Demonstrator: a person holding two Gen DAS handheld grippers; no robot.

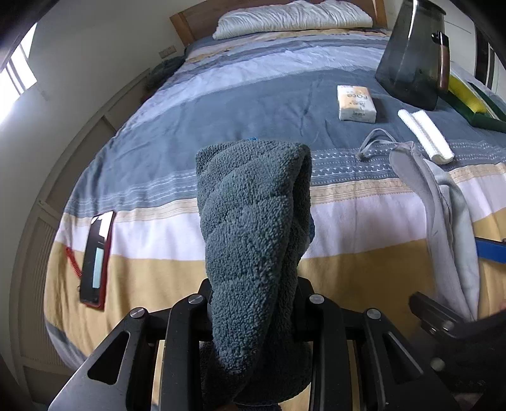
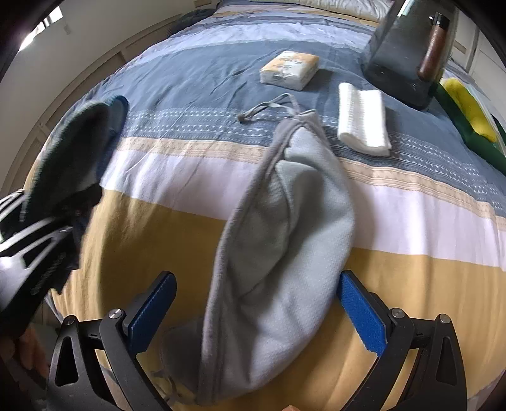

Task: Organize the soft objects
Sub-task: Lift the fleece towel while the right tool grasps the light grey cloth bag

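Your left gripper (image 1: 253,316) is clamped on a teal fleece cloth (image 1: 253,221); your right gripper (image 2: 256,313) stands wide around a grey fleece piece (image 2: 278,227).

Left: cloth bunched between narrow jaws, standing up in front of the camera, lifted off the bed (image 1: 151,151). Right: blue pads (image 2: 363,316) apart on either side of the grey fleece, not pressing it; the fleece lies lengthwise on the yellow and white stripes, its drawstring (image 2: 268,109) trailing onto the blue band. Beyond it: a folded white cloth (image 2: 363,120), a tissue pack (image 2: 289,69), a dark jug (image 2: 408,53), something yellow-green (image 2: 468,117) at the right edge. Left side of bed: a phone (image 1: 96,259) in a red case. Pillow (image 1: 294,19) at the headboard.
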